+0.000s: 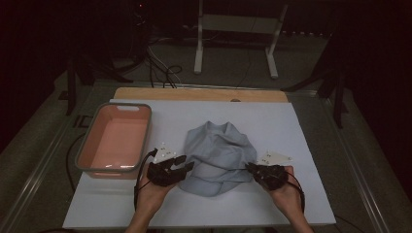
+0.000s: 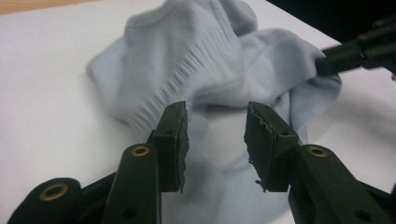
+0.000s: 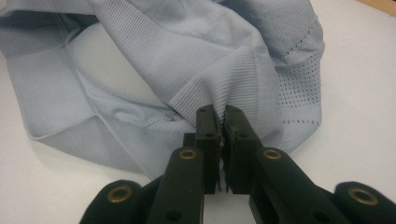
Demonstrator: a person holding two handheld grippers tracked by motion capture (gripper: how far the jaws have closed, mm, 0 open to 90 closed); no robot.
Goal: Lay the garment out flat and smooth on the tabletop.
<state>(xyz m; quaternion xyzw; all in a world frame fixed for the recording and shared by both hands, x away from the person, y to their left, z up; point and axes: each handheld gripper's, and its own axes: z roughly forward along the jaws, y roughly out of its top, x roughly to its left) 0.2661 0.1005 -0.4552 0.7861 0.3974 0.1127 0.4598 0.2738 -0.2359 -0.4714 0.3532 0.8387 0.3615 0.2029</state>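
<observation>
Pale blue garment point(image 1: 218, 155): crumpled heap, centre of white table sheet point(image 1: 301, 131), right of pink tub point(image 1: 114, 141). Right gripper point(image 3: 217, 116): jaws clamped on ribbed hem. Left gripper point(image 2: 215, 135): jaws parted, no cloth pinched, at garment's left edge.

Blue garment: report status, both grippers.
Right gripper shut on blue garment ribbed edge. Left gripper open, garment between jaws, ungripped. Pink bin left, clear of work.

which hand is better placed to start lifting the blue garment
Right. The right hand-held gripper is shut on the ribbed hem of the garment, while the left hand-held gripper has its jaws apart with cloth between them, gripping nothing.
</observation>
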